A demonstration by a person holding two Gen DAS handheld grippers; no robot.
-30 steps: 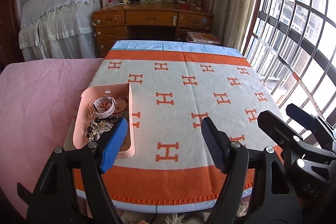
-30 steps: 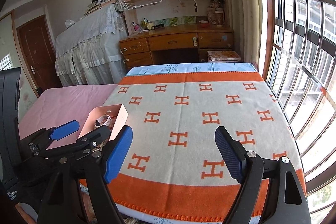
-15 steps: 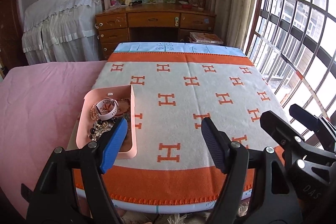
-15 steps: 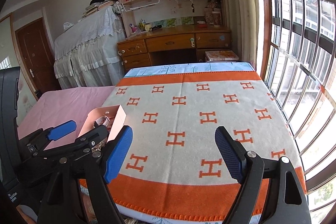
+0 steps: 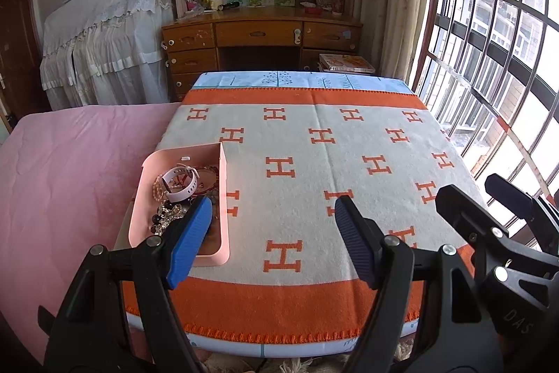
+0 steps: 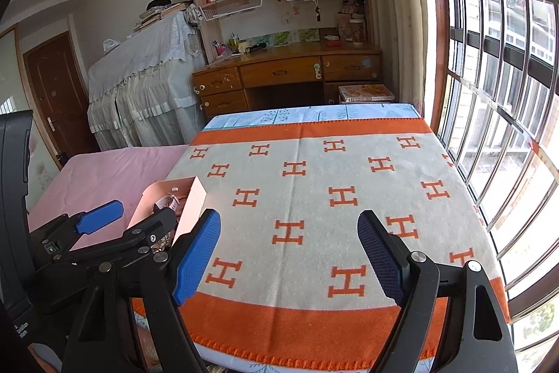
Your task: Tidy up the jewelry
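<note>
Pink jewelry tray: table's left edge, long axis running away from viewer (blanket rightward bare). Left gripper, right gripper: jaws wide, empty.

Matt woollen blanket, smooth plastic tray

the left gripper hides the pink tray's near corner. the tangled jewelry is perhaps beads, too small to tell.

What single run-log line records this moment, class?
left gripper: open, empty | right gripper: open, empty | pink tray: on blanket, holds white watch, beads | phase: pre-grasp
</note>
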